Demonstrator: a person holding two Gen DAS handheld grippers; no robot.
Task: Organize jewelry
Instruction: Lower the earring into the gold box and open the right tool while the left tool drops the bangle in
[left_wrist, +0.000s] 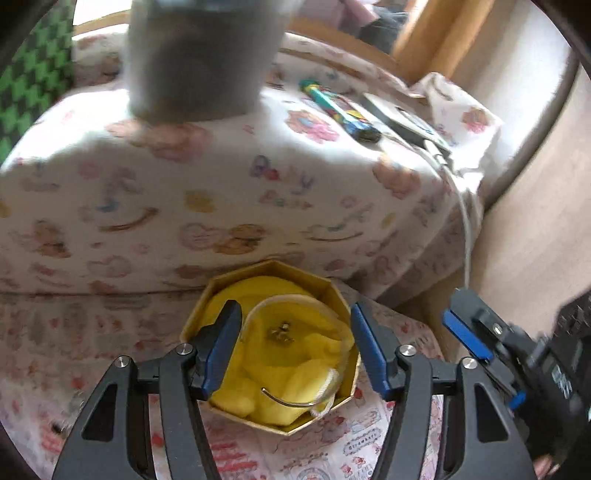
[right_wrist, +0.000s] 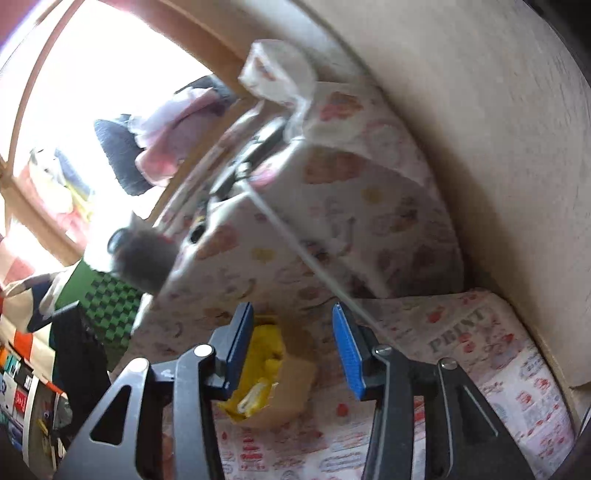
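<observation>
Your left fingers (left_wrist: 295, 345) stand released low in the frame, straddling the octagonal box (left_wrist: 334, 291) without touching its yellow pouch (left_wrist: 295, 332). Your right fingers (right_wrist: 293, 349) gape empty; that box (right_wrist: 291, 387) sits just beyond, bed (left_wrist: 221, 177) behind.

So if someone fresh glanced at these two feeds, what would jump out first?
The gold box with bright yellow lining, low centre of the left wrist view, framed by the open left gripper. Inside lies a sheer pouch holding a small trinket. The open right gripper hangs empty beside it.
</observation>
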